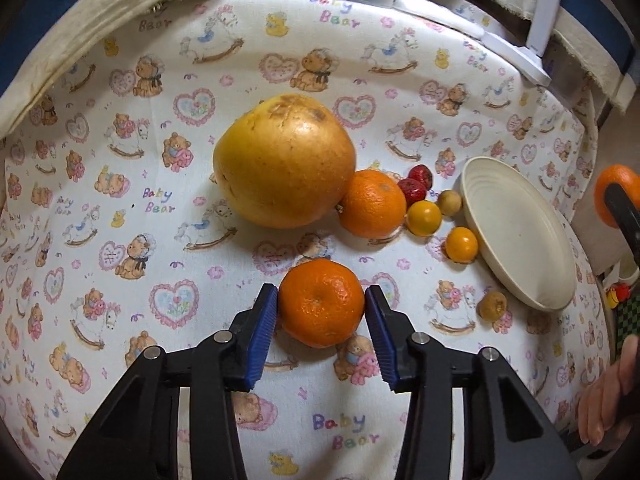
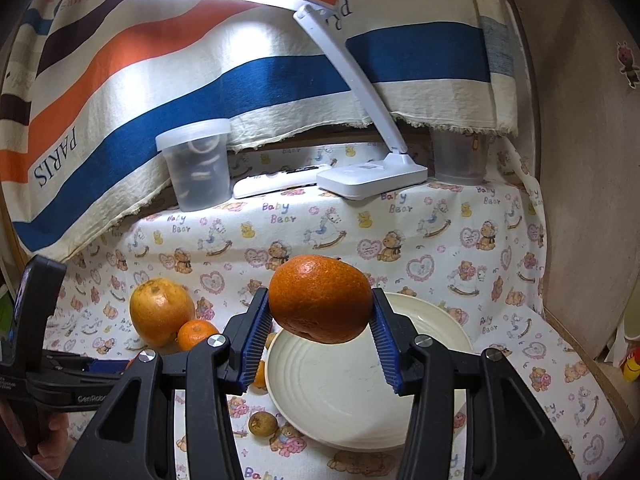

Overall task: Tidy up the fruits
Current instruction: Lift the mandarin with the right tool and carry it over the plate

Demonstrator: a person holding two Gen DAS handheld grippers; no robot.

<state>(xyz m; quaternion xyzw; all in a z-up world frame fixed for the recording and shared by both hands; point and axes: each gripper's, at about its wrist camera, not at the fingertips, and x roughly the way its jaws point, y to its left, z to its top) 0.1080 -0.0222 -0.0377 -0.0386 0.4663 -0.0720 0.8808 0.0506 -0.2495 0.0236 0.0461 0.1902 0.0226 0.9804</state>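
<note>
Left gripper point(image 1: 321, 312) pads touching a tabletop mandarin point(image 1: 321, 302) between them; right gripper point(image 2: 319, 330) clamping an orange point(image 2: 320, 298) above the plate point(image 2: 340, 400).

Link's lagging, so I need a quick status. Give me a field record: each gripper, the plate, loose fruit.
left gripper: closed on a mandarin resting on the cloth
right gripper: holding an orange in the air over the plate
plate: empty, no fruit in it yet
loose fruit: pomelo touching a second mandarin, plus small yellow and red fruits beside the plate
</note>
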